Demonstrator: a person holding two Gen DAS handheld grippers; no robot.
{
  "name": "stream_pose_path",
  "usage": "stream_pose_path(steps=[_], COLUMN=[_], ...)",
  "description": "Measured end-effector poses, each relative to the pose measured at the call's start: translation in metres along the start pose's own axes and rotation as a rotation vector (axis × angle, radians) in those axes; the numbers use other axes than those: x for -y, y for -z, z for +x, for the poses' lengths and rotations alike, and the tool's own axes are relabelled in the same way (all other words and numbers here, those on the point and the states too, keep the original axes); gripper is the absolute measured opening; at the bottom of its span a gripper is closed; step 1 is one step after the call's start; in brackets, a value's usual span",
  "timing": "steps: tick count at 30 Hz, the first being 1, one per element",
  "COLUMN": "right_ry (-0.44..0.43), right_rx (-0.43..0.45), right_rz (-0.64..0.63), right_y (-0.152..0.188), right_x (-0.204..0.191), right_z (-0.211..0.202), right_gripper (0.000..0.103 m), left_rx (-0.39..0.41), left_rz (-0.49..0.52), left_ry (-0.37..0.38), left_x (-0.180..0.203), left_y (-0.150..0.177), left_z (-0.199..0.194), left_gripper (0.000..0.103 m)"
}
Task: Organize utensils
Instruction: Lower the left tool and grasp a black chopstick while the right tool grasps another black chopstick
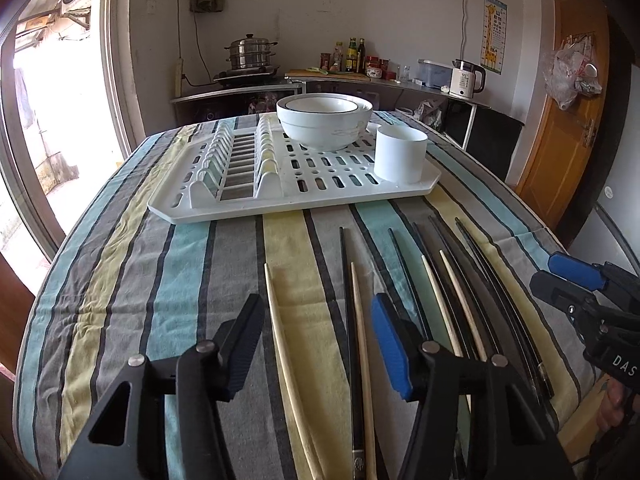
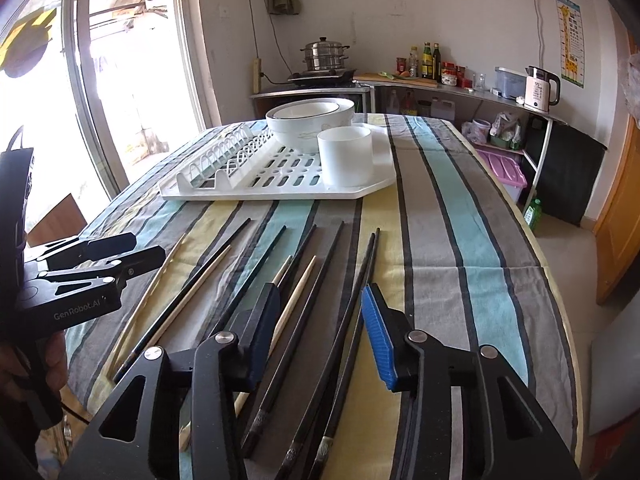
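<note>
Several chopsticks, black (image 1: 347,280) and pale wooden (image 1: 280,332), lie side by side on the striped tablecloth (image 1: 140,280). My left gripper (image 1: 316,344) hangs open low over them, with a pale stick and a black-and-pale pair lying between its fingers, untouched. My right gripper (image 2: 320,334) is open over the right-hand group: black chopsticks (image 2: 340,320) and a pale one (image 2: 296,296) lie between its pads, not pinched. Each gripper also shows in the other's view: the right gripper (image 1: 556,280) at the right edge, the left gripper (image 2: 148,248) at the left.
Behind the chopsticks stands a white drying rack (image 1: 288,200) holding stacked white bowls (image 1: 324,120) and a white cup (image 1: 400,154). The same rack (image 2: 280,194) and cup (image 2: 346,156) show in the right wrist view. A kitchen counter (image 1: 360,80) runs along the far wall.
</note>
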State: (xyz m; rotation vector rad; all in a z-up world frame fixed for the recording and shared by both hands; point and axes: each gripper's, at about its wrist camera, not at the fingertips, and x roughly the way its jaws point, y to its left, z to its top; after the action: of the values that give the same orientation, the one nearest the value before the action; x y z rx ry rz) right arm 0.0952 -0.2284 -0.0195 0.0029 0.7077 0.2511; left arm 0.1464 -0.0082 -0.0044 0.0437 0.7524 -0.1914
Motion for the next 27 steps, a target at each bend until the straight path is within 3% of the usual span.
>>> stream_pose_path(steps=[7, 12, 27], right_ry=[-0.005, -0.020, -0.007], right_rx=[-0.105, -0.155, -0.253], right_rz=[0.025, 0.032, 0.032], right_y=[-0.028, -0.041, -0.050], right_x=[0.010, 0.014, 0.013], right_z=[0.045, 0.070, 0.112], right_gripper=[0.023, 0.018, 0.013], left_rx=[-0.107, -0.178, -0.254], left_rz=[0.037, 0.046, 0.096], left_ry=[0.030, 0.070, 0.073], left_x=[0.002, 0.006, 0.018], left_y=[-0.029, -0.041, -0.052], left_z=[0.047, 0.075, 0.107], left_gripper=[0.043, 0.038, 0.030])
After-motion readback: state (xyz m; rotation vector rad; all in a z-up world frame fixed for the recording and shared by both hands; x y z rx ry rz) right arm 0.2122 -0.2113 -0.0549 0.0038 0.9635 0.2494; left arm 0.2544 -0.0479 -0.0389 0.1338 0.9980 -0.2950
